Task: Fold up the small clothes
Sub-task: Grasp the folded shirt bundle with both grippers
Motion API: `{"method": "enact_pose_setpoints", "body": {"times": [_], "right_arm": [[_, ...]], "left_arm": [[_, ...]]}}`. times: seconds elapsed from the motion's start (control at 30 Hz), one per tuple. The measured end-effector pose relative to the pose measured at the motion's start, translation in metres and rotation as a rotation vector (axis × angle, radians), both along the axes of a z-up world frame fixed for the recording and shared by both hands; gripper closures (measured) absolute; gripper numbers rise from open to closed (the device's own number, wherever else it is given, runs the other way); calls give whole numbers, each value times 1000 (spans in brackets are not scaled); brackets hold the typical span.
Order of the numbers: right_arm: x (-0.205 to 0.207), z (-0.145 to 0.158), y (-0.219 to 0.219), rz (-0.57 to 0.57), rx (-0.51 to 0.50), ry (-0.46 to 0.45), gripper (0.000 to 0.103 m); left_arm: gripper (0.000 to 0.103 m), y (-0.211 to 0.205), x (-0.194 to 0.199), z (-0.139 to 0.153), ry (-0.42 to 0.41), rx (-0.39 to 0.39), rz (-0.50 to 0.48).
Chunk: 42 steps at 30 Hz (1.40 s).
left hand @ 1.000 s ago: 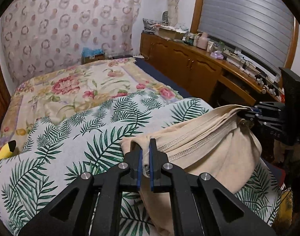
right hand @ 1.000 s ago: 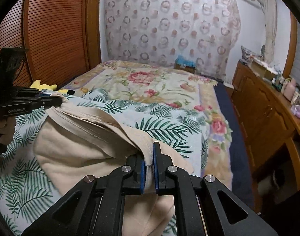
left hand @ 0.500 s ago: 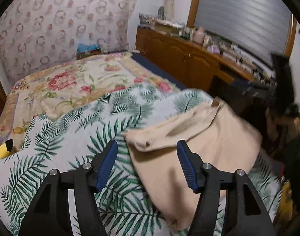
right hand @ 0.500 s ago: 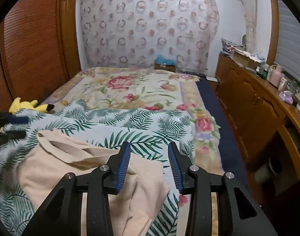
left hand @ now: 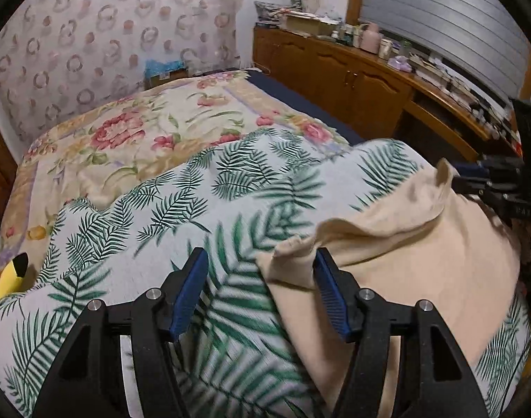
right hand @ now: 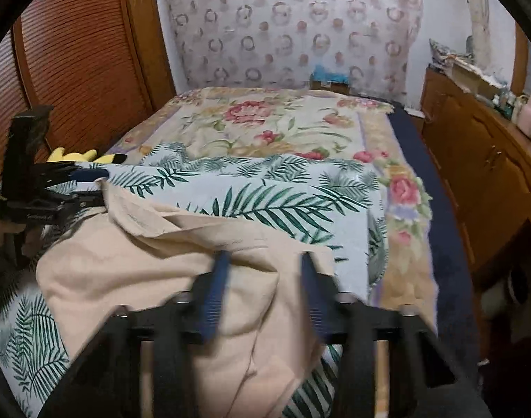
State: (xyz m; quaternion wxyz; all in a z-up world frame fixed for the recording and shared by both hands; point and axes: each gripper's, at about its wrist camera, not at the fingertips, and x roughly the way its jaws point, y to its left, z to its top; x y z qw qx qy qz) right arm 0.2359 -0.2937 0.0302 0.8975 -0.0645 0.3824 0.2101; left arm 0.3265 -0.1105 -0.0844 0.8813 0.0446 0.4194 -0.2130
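Lying loose on the palm-print sheet (left hand: 182,209), beige garment (left hand: 422,261) corner between parted left gripper (left hand: 262,291) jaws, fold between narrowing, unclamped right gripper (right hand: 265,292) jaws.

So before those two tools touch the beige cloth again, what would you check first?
1. Left tool let go: ok, pads apart, cloth corner loose between them.
2. Right tool let go: ok, its jaws have just been closing, but pads press on nothing.
3. Beige fabric garment resting on the palm-leaf print sheet: ok.
4. Garment flat: not ok, rumpled, edge standing up.
5. Fold lines up neatly: cannot tell.
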Motion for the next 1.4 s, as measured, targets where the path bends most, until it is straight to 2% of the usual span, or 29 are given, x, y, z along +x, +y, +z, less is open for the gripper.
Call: {"method": "enact_pose_setpoints", "body": {"times": [0.03, 0.07, 0.13, 0.23, 0.33, 0.37, 0.47, 0.5, 0.57, 0.7, 0.9, 1.1, 1.2, 1.27, 1.4], "right_arm": [[1, 2, -1, 10, 16, 2, 86], [7, 0, -4, 12, 29, -3, 99], [6, -1, -8, -30, 27, -35, 100], [3, 2, -16, -145, -28, -60, 101], [-3, 5, -21, -180, -40, -55, 99], [-7, 8, -23, -185, -29, -53, 97], [-20, 16, -25, -190, -13, -58, 70], [-24, 17, -25, -188, -4, -56, 50], [-33, 17, -23, -181, 10, -45, 31], [-32, 5, -24, -177, 16, -3, 25], [-18, -5, -34, -190, 72, 80, 25], [-12, -4, -33, -149, 118, 118, 25], [-9, -4, -33, -136, 118, 118, 25], [-7, -6, -31, -128, 115, 118, 29], [-5, -9, -27, -92, 108, 118, 43]], "left_arm": [[40, 3, 4, 0, 5, -10, 14], [40, 6, 6, 1, 4, -19, 31], [40, 11, 6, 3, -12, -22, 52], [40, 14, 1, 7, -21, -26, 59], [40, 15, -9, 12, -29, -33, 46], [40, 15, -14, 13, -31, -41, 36], [40, 13, -25, 14, -29, -51, 10], [40, 12, -27, 14, -26, -53, 2], [40, 7, -29, 11, -12, -51, -14], [40, 2, -26, 1, 27, -51, -19], [40, -2, -21, -10, 82, -82, -30], [40, -9, -22, -10, 74, -87, -41], [52, -11, -22, -10, 73, -90, -56], [59, -14, -21, -10, 75, -94, -65], [74, -14, -18, -9, 83, -104, -64]]}}
